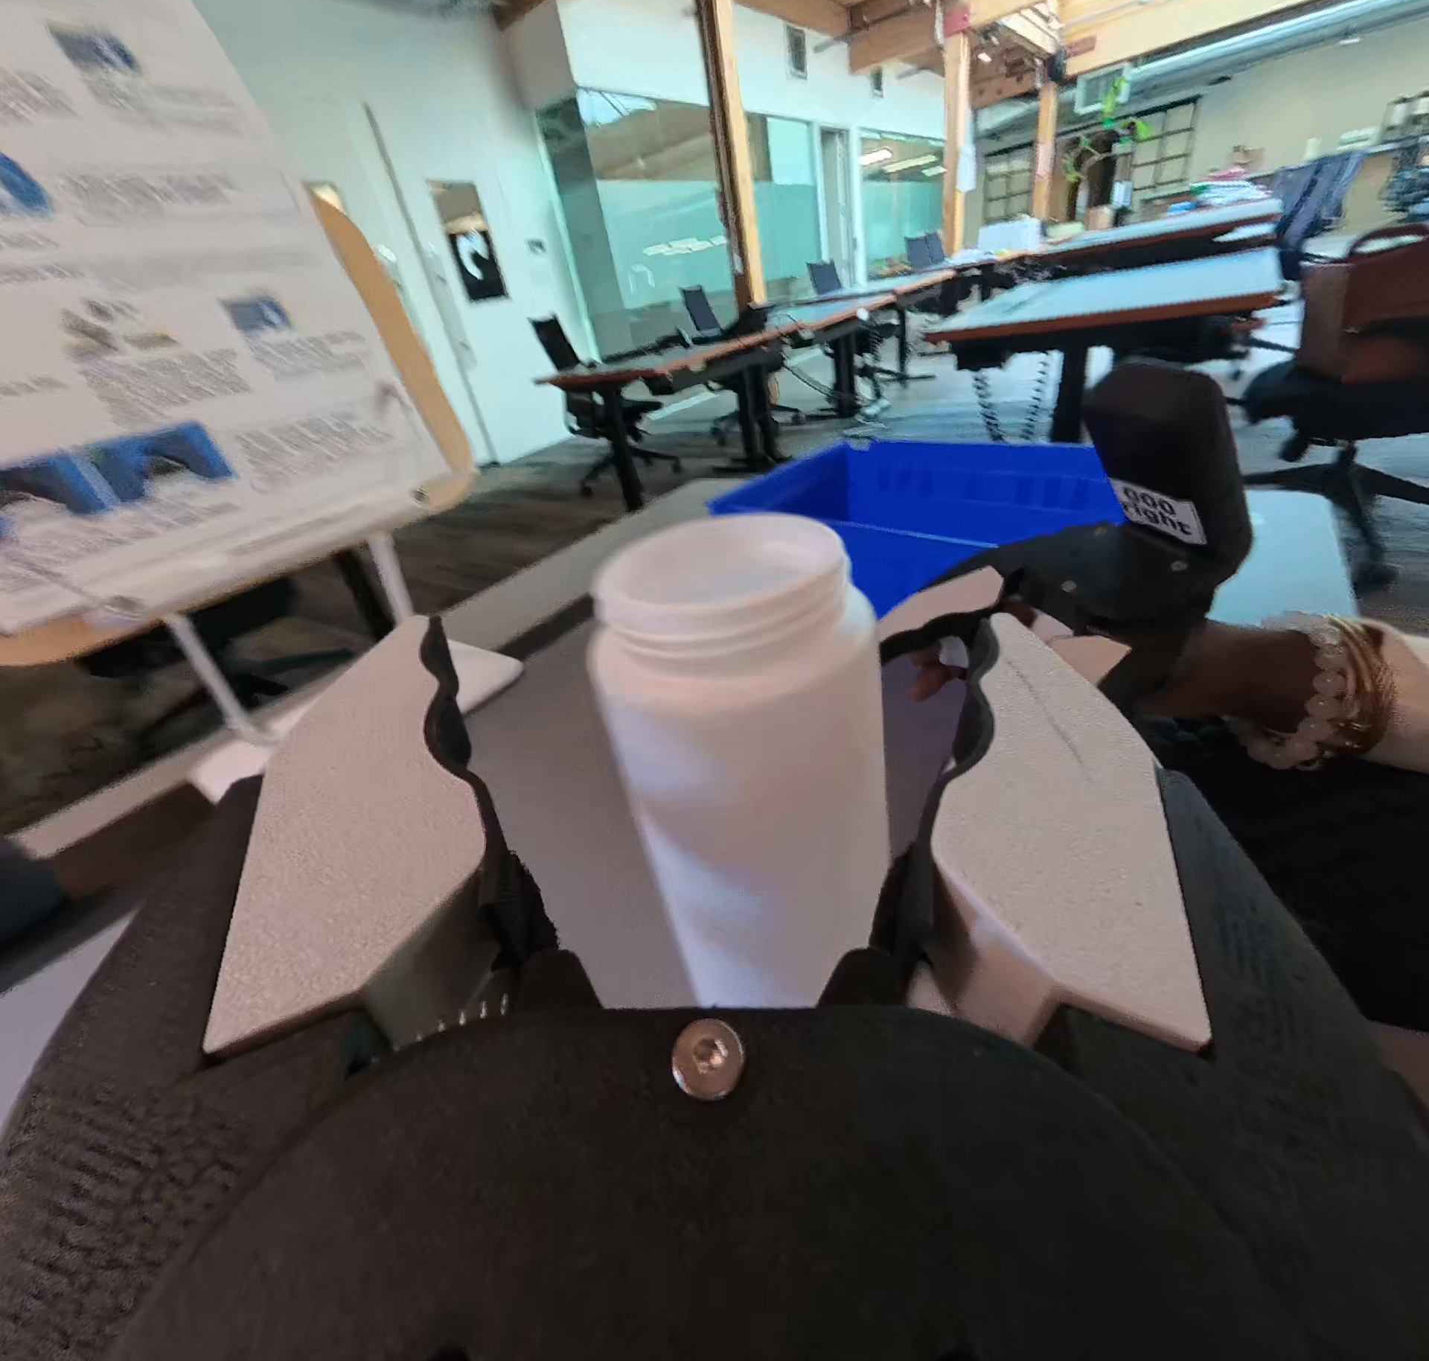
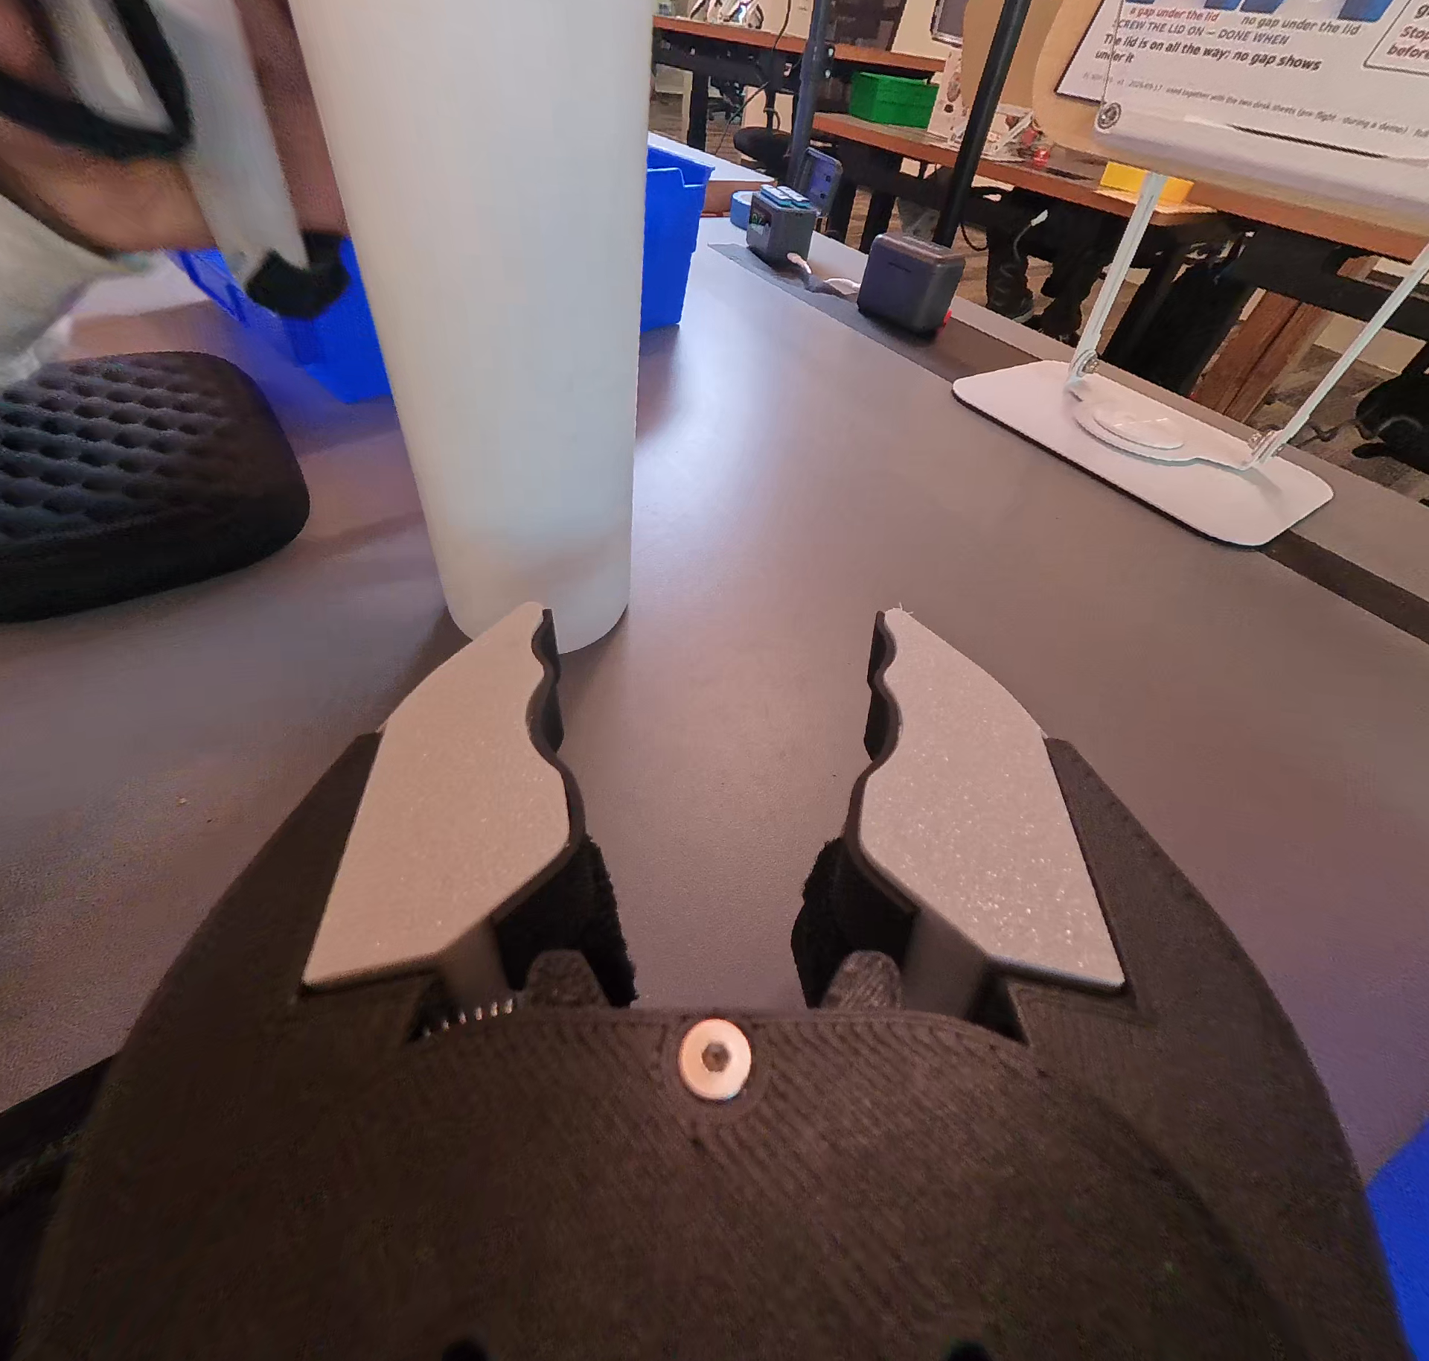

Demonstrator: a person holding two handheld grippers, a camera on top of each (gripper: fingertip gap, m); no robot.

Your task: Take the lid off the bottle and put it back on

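The white bottle (image 1: 742, 744) stands upright on the dark grey table (image 2: 850, 550) with its threaded mouth uncovered. No lid shows in either view. My left gripper (image 1: 715, 620) is open, with its fingers on both sides of the bottle's upper body and a gap on each side. My right gripper (image 2: 715, 620) is open and empty, low over the table, its left fingertip (image 2: 526, 643) just in front of the bottle's base (image 2: 533, 550). The right gripper's black body (image 1: 1160, 488) and the hand holding it show at the right of the left wrist view.
A blue bin (image 1: 928, 504) sits behind the bottle and also shows in the right wrist view (image 2: 665, 241). An instruction sheet on a white stand (image 2: 1144, 442) stands to the right. A black mesh pad (image 2: 131, 473) lies at the left. Small grey devices (image 2: 912, 279) sit farther back.
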